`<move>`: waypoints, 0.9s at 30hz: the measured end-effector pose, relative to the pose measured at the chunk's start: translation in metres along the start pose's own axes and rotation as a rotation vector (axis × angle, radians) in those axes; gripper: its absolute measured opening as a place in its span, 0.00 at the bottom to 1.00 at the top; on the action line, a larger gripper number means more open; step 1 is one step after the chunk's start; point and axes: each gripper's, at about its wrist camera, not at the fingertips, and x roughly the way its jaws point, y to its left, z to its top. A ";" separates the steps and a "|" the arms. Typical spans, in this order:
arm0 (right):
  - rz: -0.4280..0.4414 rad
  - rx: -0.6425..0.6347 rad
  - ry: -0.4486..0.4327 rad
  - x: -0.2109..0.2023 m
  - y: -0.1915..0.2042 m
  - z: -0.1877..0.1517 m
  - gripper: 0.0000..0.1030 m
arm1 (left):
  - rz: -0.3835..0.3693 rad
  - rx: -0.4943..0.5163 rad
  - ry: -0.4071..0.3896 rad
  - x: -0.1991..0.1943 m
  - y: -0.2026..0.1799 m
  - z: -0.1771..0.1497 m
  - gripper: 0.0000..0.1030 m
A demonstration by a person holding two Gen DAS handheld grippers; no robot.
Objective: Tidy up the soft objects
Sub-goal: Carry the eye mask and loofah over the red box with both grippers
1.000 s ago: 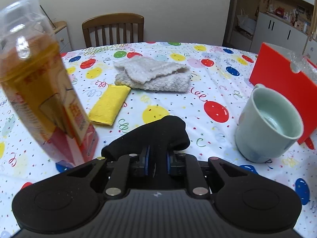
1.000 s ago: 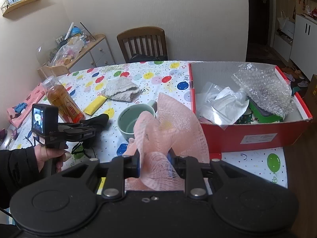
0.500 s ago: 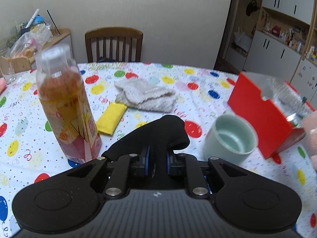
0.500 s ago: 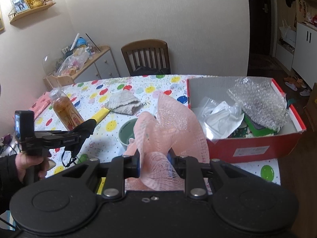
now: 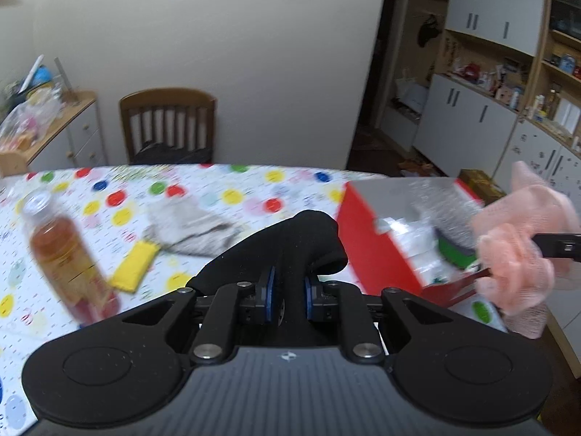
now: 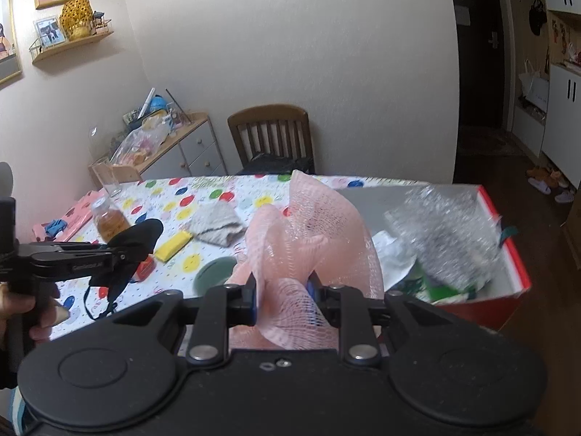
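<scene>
My left gripper [image 5: 288,296] is shut on a black soft cloth [image 5: 290,243], held up above the table; from the right wrist view the same cloth [image 6: 136,234] hangs at the left, with a dark string dangling below it. My right gripper [image 6: 283,290] is shut on a pink mesh sponge [image 6: 312,232], which shows in the left wrist view as a pink bundle [image 5: 519,247] at the right, beside the red box [image 5: 377,247]. The red box [image 6: 508,254] holds bubble wrap [image 6: 446,229] and plastic bags. A grey knitted cloth [image 6: 218,223] and a yellow sponge [image 6: 172,247] lie on the table.
A bottle of amber drink [image 5: 65,254] stands at the left on the balloon-print tablecloth [image 5: 225,189]. A pale green mug [image 6: 214,276] sits below the pink mesh. A wooden chair [image 6: 272,134] stands behind the table, with a side cabinet [image 6: 181,149] at the left.
Both grippers have risen and pulled back from the table with their loads. The left wrist view has swung right, so the red box and the pink mesh now show in it.
</scene>
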 end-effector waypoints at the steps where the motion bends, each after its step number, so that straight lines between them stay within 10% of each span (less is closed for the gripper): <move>1: -0.002 -0.002 -0.005 -0.002 -0.006 0.002 0.21 | -0.011 0.007 -0.005 0.001 -0.010 0.004 0.14; 27: -0.112 0.000 -0.035 0.011 -0.131 0.037 0.21 | -0.129 0.117 0.040 0.106 -0.183 0.059 0.14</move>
